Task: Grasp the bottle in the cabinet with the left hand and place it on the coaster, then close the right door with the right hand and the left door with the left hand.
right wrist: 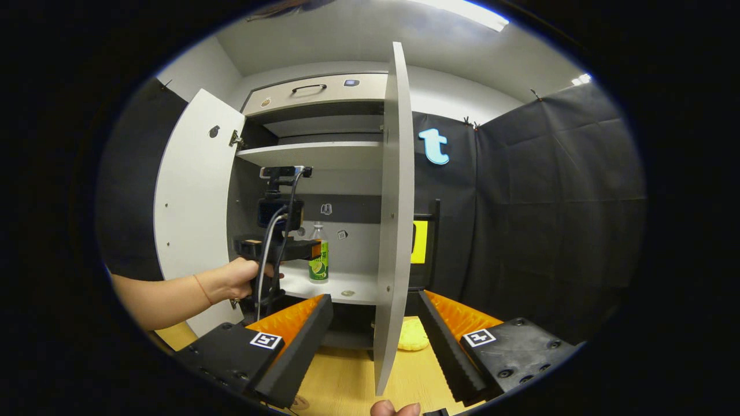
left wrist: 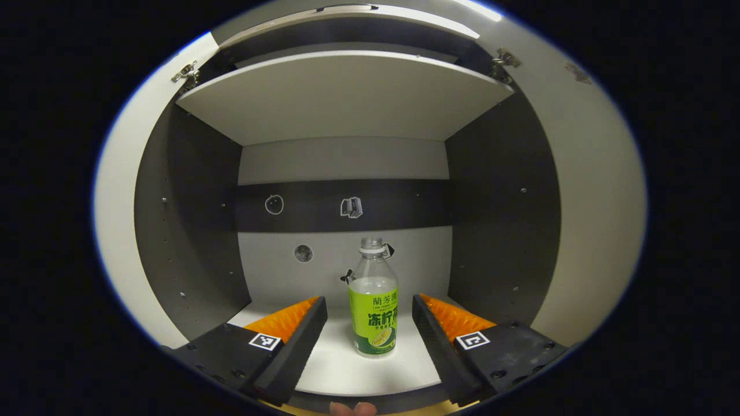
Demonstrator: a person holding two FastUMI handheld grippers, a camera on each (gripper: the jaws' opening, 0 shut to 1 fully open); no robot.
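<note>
Green-labelled bottle (left wrist: pixel 373 300) stands low centre on the cabinet (left wrist: pixel 191 231) floor, ungrasped; the left gripper (left wrist: pixel 370 323) gapes wide before it. Both doors are open, the right gripper (right wrist: pixel 376 341) spread and empty near the right door (right wrist: pixel 393 219), with the coaster (right wrist: pixel 414 335) bare.

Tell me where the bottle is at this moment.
The bottle stands upright on the cabinet's lower shelf, between the open left gripper fingers, untouched.
</note>
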